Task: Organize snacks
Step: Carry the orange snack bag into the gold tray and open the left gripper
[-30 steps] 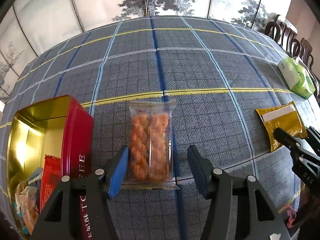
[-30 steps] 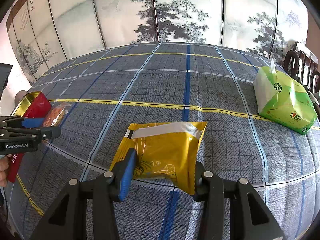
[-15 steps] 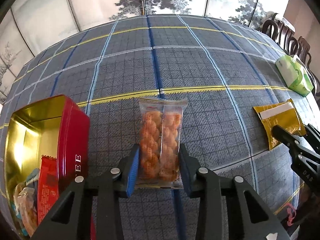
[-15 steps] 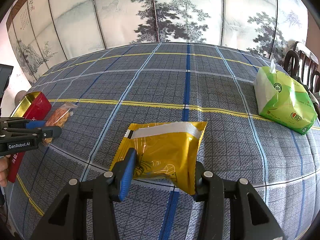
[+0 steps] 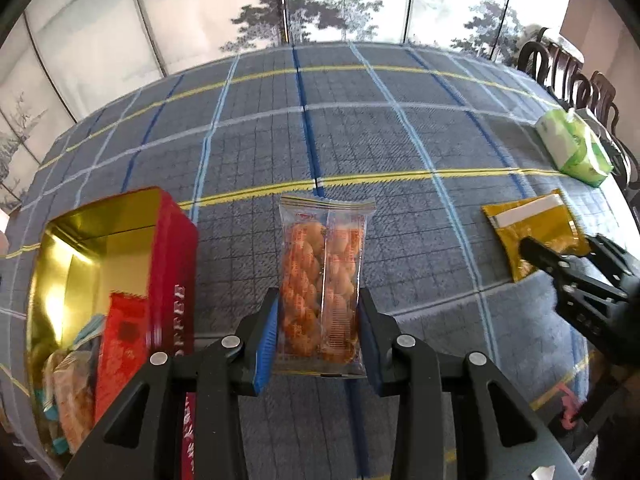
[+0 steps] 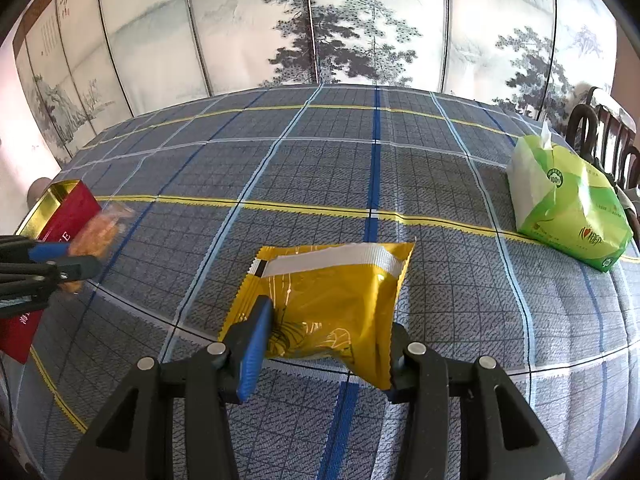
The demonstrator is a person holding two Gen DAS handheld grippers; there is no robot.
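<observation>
Fingers (image 5: 267, 344) tilted down, clamped around twist-biscuit packet (image 5: 323, 280).

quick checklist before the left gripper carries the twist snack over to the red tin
1. Left gripper shut on the twist snack pack: ok.
2. Pack clear of the tablecloth: cannot tell.
3. Red tin open: ok.
4. Room in the tin: ok, packs fill only its near end.
5. Right gripper shut on the yellow packet, out of the path: ok.
6. Nothing lying between pack and tin: ok.
</observation>
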